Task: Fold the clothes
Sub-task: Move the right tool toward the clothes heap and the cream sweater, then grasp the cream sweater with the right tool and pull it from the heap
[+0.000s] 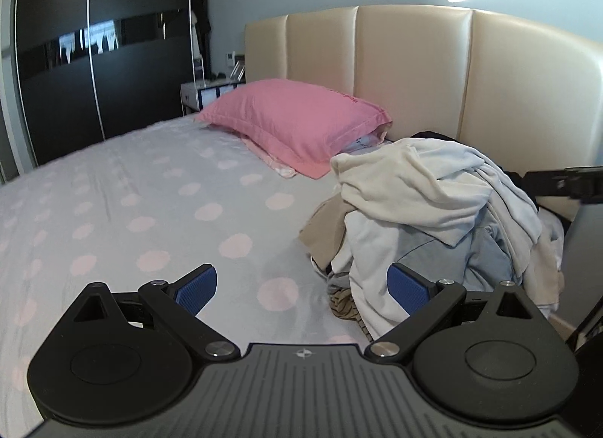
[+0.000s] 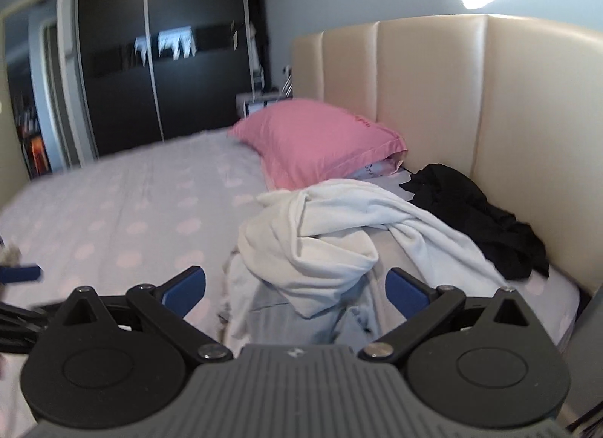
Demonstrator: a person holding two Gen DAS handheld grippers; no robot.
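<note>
I am looking left to right across a bedroom: a dark wardrobe [image 1: 101,61] is standing at far left, a polka-dot bed [image 1: 132,204] is stretching out beside it, and a pink pillow [image 1: 297,121] is lying against the cream headboard [image 1: 414,72]. My left gripper [image 1: 301,289] is hovering with fingers [image 1: 196,289] spread wide, holding nothing. The clothes pile [image 1: 433,212] is sitting on the bed's right side, where my right gripper [image 2: 296,291] is hanging above it, equally open and empty, a black garment [image 2: 475,212] lying near the headboard.
</note>
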